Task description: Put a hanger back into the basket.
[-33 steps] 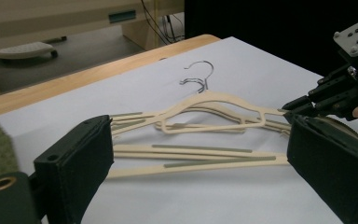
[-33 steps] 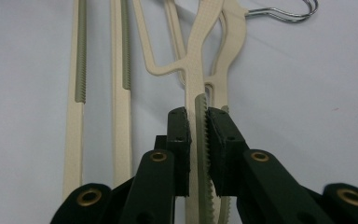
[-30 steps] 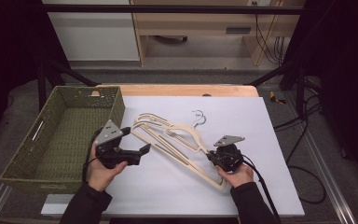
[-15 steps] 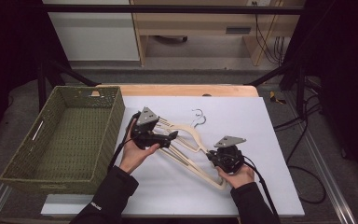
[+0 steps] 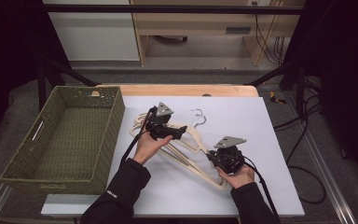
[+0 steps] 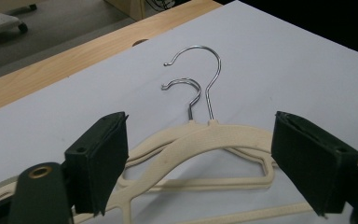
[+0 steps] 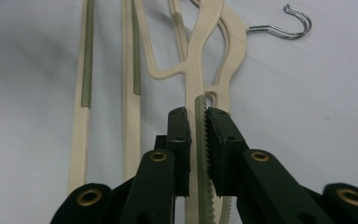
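Here the right gripper [image 7: 196, 122] pinches the toothed end of a cream hanger [image 5: 186, 144], so the left gripper [image 6: 200, 161], jaws spread wide but just now narrowing with the hanger's neck between them untouched, should close squarely on the neck below the hook while the right holds firm. The hangers are thin cream plastic with metal hooks [image 6: 200, 70], lying overlapped on the white tabletop [image 5: 261, 140] beside a woven basket [image 5: 116, 112].
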The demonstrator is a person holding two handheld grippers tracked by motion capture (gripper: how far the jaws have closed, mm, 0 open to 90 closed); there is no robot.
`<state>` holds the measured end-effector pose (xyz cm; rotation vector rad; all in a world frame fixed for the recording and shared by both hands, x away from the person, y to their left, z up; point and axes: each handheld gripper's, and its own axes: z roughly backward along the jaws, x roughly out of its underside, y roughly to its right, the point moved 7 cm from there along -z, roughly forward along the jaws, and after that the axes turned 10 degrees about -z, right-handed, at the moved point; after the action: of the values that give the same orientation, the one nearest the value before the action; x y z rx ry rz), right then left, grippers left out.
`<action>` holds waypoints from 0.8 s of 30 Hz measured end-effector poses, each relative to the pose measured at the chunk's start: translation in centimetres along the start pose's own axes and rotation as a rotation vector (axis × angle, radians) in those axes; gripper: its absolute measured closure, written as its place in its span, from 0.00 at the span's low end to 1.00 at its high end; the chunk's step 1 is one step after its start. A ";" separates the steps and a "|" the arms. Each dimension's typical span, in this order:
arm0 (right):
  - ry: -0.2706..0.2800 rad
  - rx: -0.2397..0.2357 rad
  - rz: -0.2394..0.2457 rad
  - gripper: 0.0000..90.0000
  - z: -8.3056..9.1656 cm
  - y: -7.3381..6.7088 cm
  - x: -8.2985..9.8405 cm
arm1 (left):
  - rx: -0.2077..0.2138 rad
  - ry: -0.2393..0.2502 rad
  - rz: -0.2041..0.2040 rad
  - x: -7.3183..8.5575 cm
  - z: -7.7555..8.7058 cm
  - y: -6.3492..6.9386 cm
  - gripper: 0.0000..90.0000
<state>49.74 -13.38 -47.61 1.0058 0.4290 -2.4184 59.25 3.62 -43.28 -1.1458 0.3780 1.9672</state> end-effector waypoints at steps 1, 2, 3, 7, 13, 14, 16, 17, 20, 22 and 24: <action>0.002 0.000 0.004 0.89 0.1 0.0 0.0 | 0.007 0.001 0.000 -0.1 -0.3 0.2 0.23; 0.006 -0.004 -0.002 0.89 0.1 -0.1 -0.1 | 0.012 0.000 -0.008 -0.2 -0.7 0.3 0.25; 0.006 -0.006 0.001 0.89 0.1 -0.1 -0.1 | 0.016 -0.001 -0.009 -0.3 -0.9 0.4 0.26; 0.006 -0.005 0.003 0.89 0.2 -0.1 0.0 | 0.027 -0.010 -0.003 -0.6 -2.2 0.6 0.31; 0.008 -0.004 0.005 0.89 0.2 -0.2 0.0 | 0.031 -0.044 -0.003 -0.5 -3.9 0.8 0.45; 0.009 0.000 0.010 0.89 0.2 -0.1 0.0 | 0.034 -0.048 0.001 -0.5 -4.1 0.8 0.49; 0.008 -0.002 0.013 0.89 0.3 -0.1 0.0 | 0.028 -0.055 0.005 -0.5 -4.6 0.7 0.58; 0.008 -0.002 0.013 0.89 0.3 -0.1 0.0 | 0.028 -0.056 0.007 -0.5 -4.8 0.7 0.58; 0.009 -0.004 0.014 0.89 0.3 -0.2 0.0 | 0.027 -0.064 0.020 -0.5 -5.2 0.7 0.64; 0.011 -0.010 0.018 0.89 0.3 -0.3 0.0 | 0.029 -0.068 0.027 -0.4 -5.5 0.7 0.70; 0.011 -0.008 0.021 0.89 0.3 -0.3 0.0 | 0.033 -0.078 0.034 -0.4 -5.7 0.8 0.72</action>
<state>49.39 -13.24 -47.36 1.0153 0.4297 -2.3921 62.04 -0.50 -46.12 -1.0447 0.3895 2.0218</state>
